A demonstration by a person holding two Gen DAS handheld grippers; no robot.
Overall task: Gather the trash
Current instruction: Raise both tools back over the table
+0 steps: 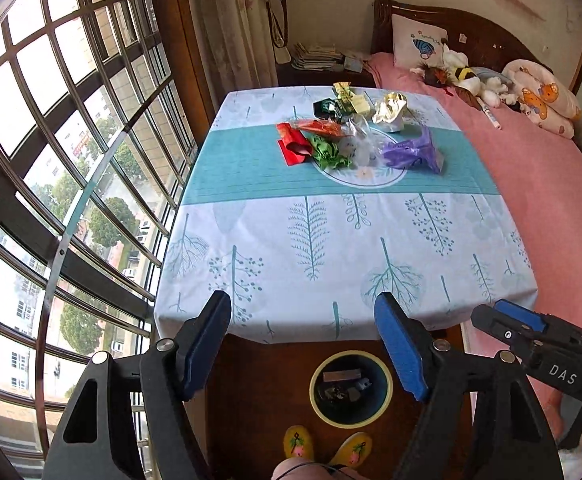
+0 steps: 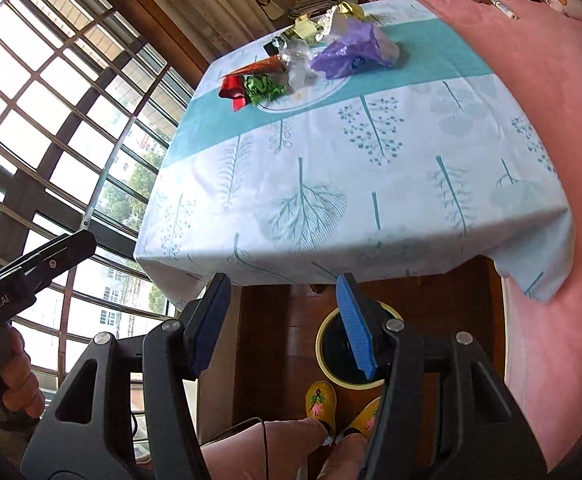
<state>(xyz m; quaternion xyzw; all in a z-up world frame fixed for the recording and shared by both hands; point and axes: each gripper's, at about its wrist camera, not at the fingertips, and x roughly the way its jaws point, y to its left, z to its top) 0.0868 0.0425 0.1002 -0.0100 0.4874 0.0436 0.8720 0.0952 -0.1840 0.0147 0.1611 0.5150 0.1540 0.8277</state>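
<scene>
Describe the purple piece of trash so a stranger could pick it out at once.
Start at the table with the tree-print cloth beside the pink bed. On its teal band lies a trash pile; the crumpled purple plastic bag sits at the end nearest the bed, the only purple piece.

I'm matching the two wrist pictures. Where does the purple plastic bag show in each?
Left wrist view: the purple plastic bag lies upper centre-right, at the right end of the trash pile.
Right wrist view: the bag lies near the top, right of centre.
Shared landmark: the teal band across the tablecloth.
</scene>
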